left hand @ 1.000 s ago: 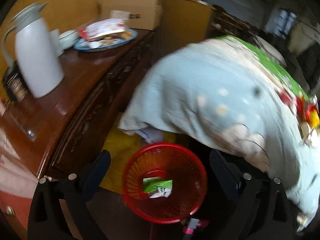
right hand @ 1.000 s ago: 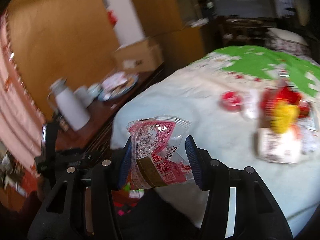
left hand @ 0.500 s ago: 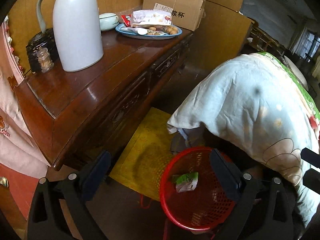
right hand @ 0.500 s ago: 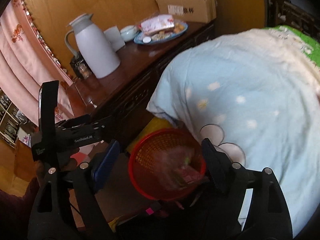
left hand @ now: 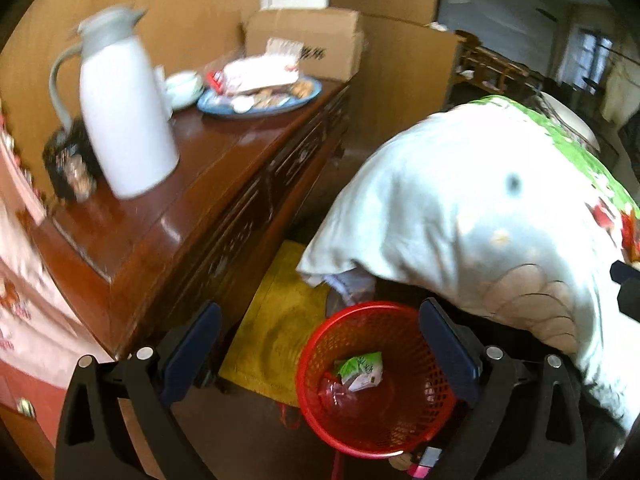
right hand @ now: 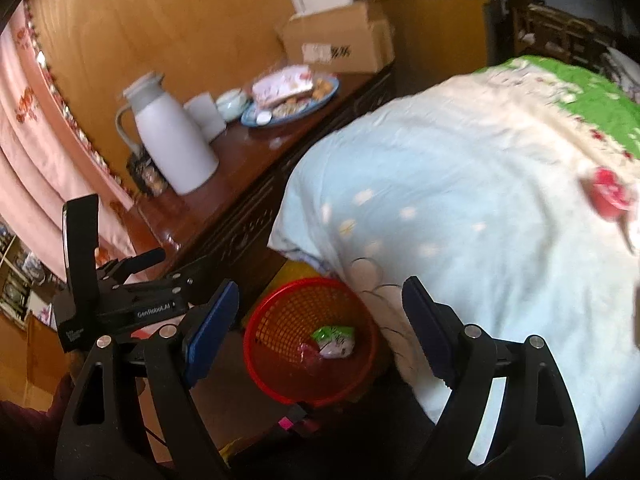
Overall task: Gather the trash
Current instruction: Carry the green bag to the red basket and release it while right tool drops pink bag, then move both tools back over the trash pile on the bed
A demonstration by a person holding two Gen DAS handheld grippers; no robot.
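Observation:
A red mesh trash basket [left hand: 332,344] stands on the floor between the wooden sideboard and the bed; it also shows in the right wrist view [right hand: 280,320]. Inside lie a green-and-white wrapper [left hand: 362,368] [right hand: 334,340] and a red-pink snack wrapper [left hand: 334,394] [right hand: 306,352]. My left gripper [left hand: 320,352] is open and empty above the basket. My right gripper [right hand: 320,320] is open and empty above it too. A red wrapper [right hand: 608,196] lies on the bed cover.
A dark wooden sideboard [left hand: 192,184] holds a white thermos jug [left hand: 124,120], a plate of snacks [left hand: 260,96] and a cardboard box [left hand: 304,44]. A yellow mat [left hand: 280,328] lies on the floor. The bed with a pale blue cover [right hand: 460,200] is on the right.
My right gripper swung from the bed to the basket, opened, and the red-pink snack wrapper it held now lies in the basket. Both grippers shifted slightly above it.

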